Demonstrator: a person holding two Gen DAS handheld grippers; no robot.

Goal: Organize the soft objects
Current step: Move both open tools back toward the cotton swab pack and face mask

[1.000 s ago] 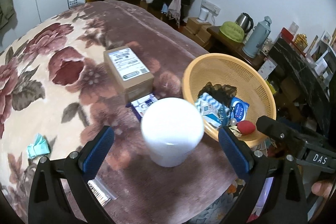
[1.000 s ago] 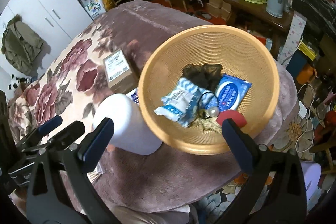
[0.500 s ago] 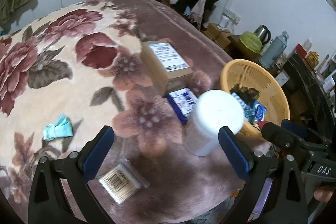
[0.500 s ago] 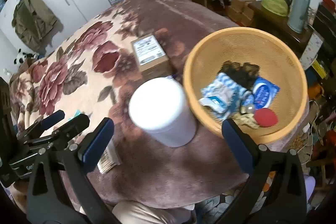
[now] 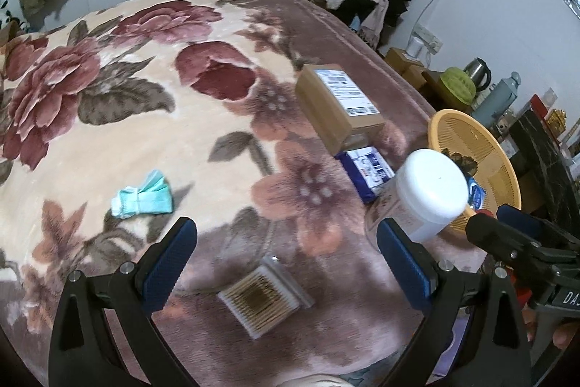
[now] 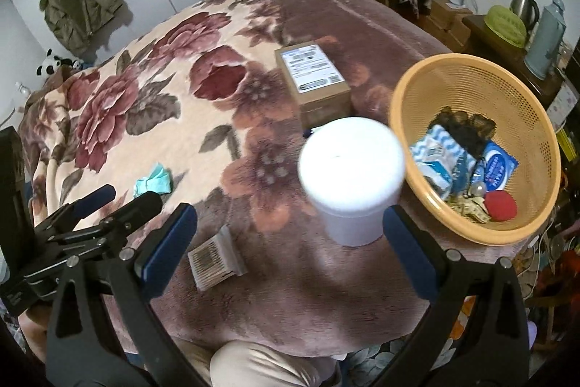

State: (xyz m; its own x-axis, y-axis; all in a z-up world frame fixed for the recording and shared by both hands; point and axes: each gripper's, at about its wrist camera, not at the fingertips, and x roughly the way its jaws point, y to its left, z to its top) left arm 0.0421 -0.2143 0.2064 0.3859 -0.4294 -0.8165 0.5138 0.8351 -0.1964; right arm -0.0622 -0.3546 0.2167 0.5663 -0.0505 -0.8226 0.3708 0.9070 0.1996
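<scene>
Across the floral blanket (image 5: pixel 108 140) both grippers, left (image 5: pixel 286 251) and right (image 6: pixel 288 236), hover wide and empty, the folded green cloth (image 5: pixel 143 198) lying left, and swinging could topple the white jar (image 6: pixel 353 176).

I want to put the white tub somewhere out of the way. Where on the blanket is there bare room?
Widest free patch: the cream floral area left of the cardboard box and beyond the green cloth. It is crowded near the basket, where the white tub, blue packet, box and swab box cluster.
</scene>
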